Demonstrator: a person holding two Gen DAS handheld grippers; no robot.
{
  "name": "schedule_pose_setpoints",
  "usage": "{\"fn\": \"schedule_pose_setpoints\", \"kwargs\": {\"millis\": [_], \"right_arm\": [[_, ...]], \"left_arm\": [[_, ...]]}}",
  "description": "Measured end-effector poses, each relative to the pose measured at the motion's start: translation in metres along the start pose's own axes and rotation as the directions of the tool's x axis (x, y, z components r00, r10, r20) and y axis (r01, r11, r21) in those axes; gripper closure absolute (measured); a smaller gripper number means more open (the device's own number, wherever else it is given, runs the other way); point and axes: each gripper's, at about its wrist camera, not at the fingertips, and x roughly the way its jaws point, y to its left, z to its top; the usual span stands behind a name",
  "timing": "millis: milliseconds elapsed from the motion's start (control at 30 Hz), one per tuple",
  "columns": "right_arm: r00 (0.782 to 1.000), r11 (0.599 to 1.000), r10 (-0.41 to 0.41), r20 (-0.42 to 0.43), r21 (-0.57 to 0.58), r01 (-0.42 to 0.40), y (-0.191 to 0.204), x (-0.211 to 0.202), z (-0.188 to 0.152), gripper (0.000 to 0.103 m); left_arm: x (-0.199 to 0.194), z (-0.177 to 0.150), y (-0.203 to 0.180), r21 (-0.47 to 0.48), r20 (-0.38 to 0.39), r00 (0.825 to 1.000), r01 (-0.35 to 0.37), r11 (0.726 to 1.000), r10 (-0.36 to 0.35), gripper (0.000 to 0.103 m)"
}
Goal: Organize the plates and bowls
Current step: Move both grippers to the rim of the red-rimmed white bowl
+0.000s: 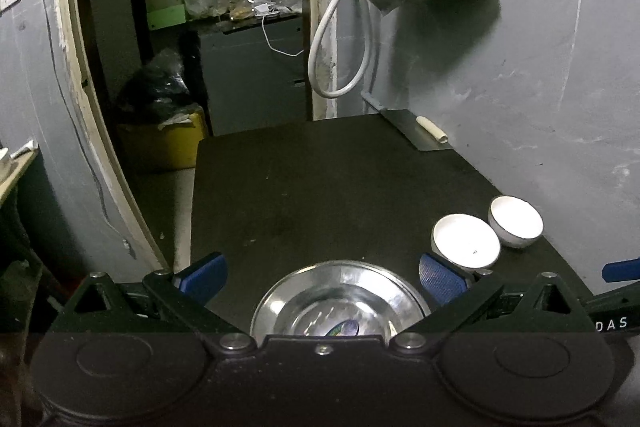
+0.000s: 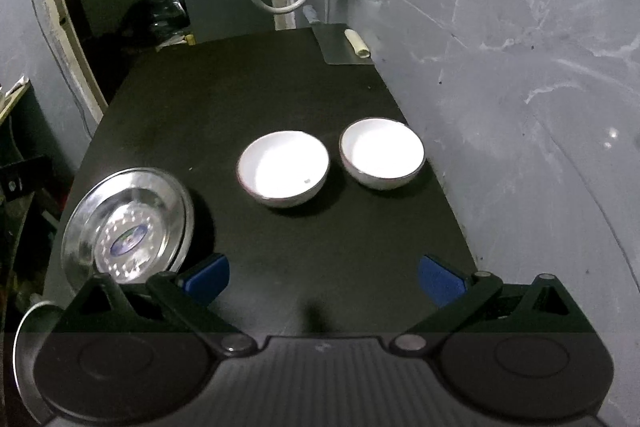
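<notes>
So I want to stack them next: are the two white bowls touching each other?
Apart. The right wrist view shows a strip of dark table between the left bowl and the right bowl.

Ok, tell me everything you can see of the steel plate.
The steel plate is round, shiny and mirror-like, with a raised rim sloping into a flat centre that carries an oval blue sticker. A second rim edge shows on its right side, so it may be two plates stacked; that is unclear. It lies flat and upright on the black table, near the front left corner, left of the two white bowls and apart from them. The left gripper hovers open around it, not touching.
</notes>
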Motion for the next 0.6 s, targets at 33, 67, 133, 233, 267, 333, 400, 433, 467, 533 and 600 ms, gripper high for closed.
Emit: {"fn": "schedule_pose_setpoints", "kwargs": {"millis": [33, 67, 133, 233, 267, 333, 400, 433, 467, 533, 600], "right_arm": [[1.000, 1.000, 0.007, -0.007, 0.004, -0.007, -0.004, 0.004, 0.004, 0.000], [1.000, 1.000, 0.018, -0.013, 0.011, -0.017, -0.007, 0.007, 0.007, 0.000], [0.999, 0.999, 0.039, -0.022, 0.023, -0.039, -0.012, 0.013, 0.012, 0.000], [0.998, 0.998, 0.059, -0.026, 0.034, -0.058, -0.018, 0.019, 0.018, 0.000], [0.998, 0.997, 0.065, -0.027, 0.037, -0.064, -0.020, 0.021, 0.019, 0.000], [0.997, 0.996, 0.072, -0.033, 0.046, -0.071, -0.021, 0.024, 0.021, 0.000], [0.996, 0.995, 0.084, -0.039, 0.057, -0.081, -0.023, 0.028, 0.023, 0.000], [0.995, 0.994, 0.088, -0.039, 0.061, -0.085, -0.024, 0.029, 0.023, 0.000], [0.995, 0.994, 0.089, -0.039, 0.064, -0.086, -0.025, 0.030, 0.023, 0.000], [0.996, 0.994, 0.085, -0.033, 0.075, -0.082, -0.027, 0.032, 0.021, 0.000], [0.997, 0.993, 0.076, -0.023, 0.093, -0.074, -0.029, 0.032, 0.018, 0.000]], "left_arm": [[0.003, 0.003, -0.005, 0.004, -0.007, 1.000, -0.008, 1.000, 0.008, 0.001], [0.007, 0.006, -0.009, 0.007, -0.015, 1.000, -0.014, 1.000, 0.014, 0.001], [0.012, 0.010, -0.017, 0.016, -0.023, 1.000, -0.020, 1.000, 0.020, 0.001], [0.020, 0.015, -0.028, 0.039, -0.034, 0.999, -0.030, 0.999, 0.031, 0.001], [0.023, 0.017, -0.032, 0.047, -0.038, 0.999, -0.033, 0.998, 0.035, 0.001], [0.028, 0.021, -0.037, 0.062, -0.049, 0.998, -0.042, 0.997, 0.045, 0.001], [0.032, 0.023, -0.043, 0.076, -0.057, 0.997, -0.045, 0.996, 0.049, 0.001], [0.034, 0.025, -0.045, 0.086, -0.061, 0.997, -0.045, 0.995, 0.051, 0.001], [0.037, 0.026, -0.047, 0.098, -0.065, 0.996, -0.046, 0.994, 0.053, 0.001], [0.042, 0.028, -0.051, 0.123, -0.071, 0.996, -0.045, 0.991, 0.054, 0.001], [0.049, 0.029, -0.057, 0.155, -0.080, 0.995, -0.048, 0.987, 0.061, 0.001]]}}
